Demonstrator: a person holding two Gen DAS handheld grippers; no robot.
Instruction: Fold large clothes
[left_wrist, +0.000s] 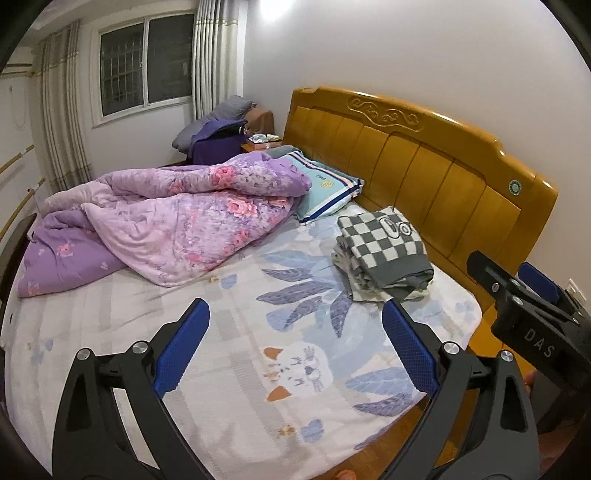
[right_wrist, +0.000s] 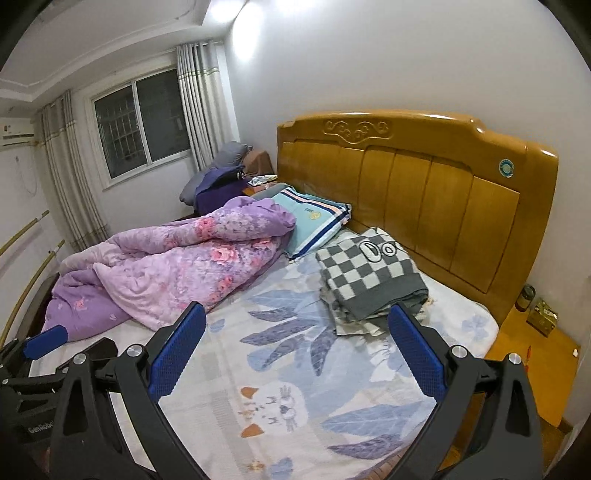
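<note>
1. lying folded on the bed (left_wrist: 207, 332), close to the wooden headboard (left_wrist: 424, 162), is a grey-and-white checked garment (left_wrist: 384, 251), stacked on other folded pieces whose edges show beneath it.
2. left gripper (left_wrist: 295, 339): jaws spread wide, blue pads (left_wrist: 183, 347) apart, nothing between them; it hangs over the leaf-print sheet (left_wrist: 295, 295), apart from the garment.
3. right gripper (right_wrist: 295, 347): jaws equally wide, empty; in the right wrist view its right fingertip overlaps the near edge of the stack, contact cannot be confirmed.
4. each gripper appears at the edge of the other's view, side by side.
5. a crumpled purple floral quilt (left_wrist: 177, 221) covers the far half of the bed, overlapping a striped teal pillow (left_wrist: 325, 192) at the headboard.
6. a nightstand (right_wrist: 535, 354) beside the bed carries a tin and a small box.
</note>
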